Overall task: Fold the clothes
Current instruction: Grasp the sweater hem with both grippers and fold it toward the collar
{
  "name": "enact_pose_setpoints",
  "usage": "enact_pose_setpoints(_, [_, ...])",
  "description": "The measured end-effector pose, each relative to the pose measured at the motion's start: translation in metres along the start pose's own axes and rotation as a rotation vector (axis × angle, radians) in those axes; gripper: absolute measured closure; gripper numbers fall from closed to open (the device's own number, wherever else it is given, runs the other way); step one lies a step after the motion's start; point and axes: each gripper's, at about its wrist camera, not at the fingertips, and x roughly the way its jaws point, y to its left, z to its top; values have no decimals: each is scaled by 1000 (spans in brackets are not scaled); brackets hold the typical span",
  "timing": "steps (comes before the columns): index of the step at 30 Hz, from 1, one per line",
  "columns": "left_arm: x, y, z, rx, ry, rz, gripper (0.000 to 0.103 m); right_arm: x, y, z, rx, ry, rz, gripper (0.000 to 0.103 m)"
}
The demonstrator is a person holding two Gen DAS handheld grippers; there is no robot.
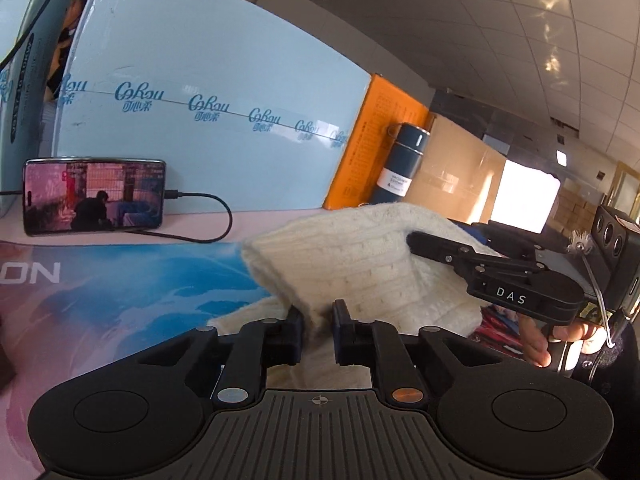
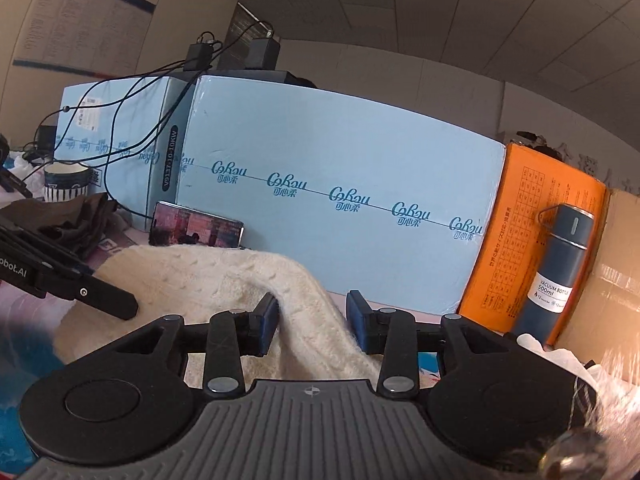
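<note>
My left gripper (image 1: 318, 330) is pinching one cream knitted sweater (image 1: 360, 264), lifted over the table (image 1: 120, 280). My right gripper (image 2: 312, 322) is gaping half open around a fold. One phone (image 1: 94, 196) is leaning at nine o'clock, one bottle (image 2: 556, 268) at three.

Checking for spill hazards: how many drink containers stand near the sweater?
2: a blue vacuum bottle against the orange box, and a striped mug far left by cables. Others may be hidden.

Left wrist view: looks low and close over the left gripper (image 1: 318, 334), facing the blue carton (image 1: 208, 80).
Right wrist view: same direction, further right.
Shared: cream sweater (image 1: 352, 264), phone (image 2: 196, 230), vacuum bottle (image 2: 554, 268).
</note>
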Motion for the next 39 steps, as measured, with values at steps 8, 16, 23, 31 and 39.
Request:
enact_pose_setpoints(8, [-4,3,-7,-30,10,81,93,-25,-24,-2,255,-169,9,21])
enact_pose_setpoints(16, [-3,19,-9,-105,3,126,93,-22,-56,-18,543,-136,228,18])
enact_pose_setpoints(23, [-5,20,-10,-117,-11,68,91,-4,-54,-31,591,-35,170,47])
enact_pose_setpoints(31, [-11,6,-12,-59,-49,14,43,12,-51,-40,619,49,122,59])
enact_pose_setpoints(39, [-12,-3,-13,-9,-102,99,17,19,-40,-35,587,56,119,59])
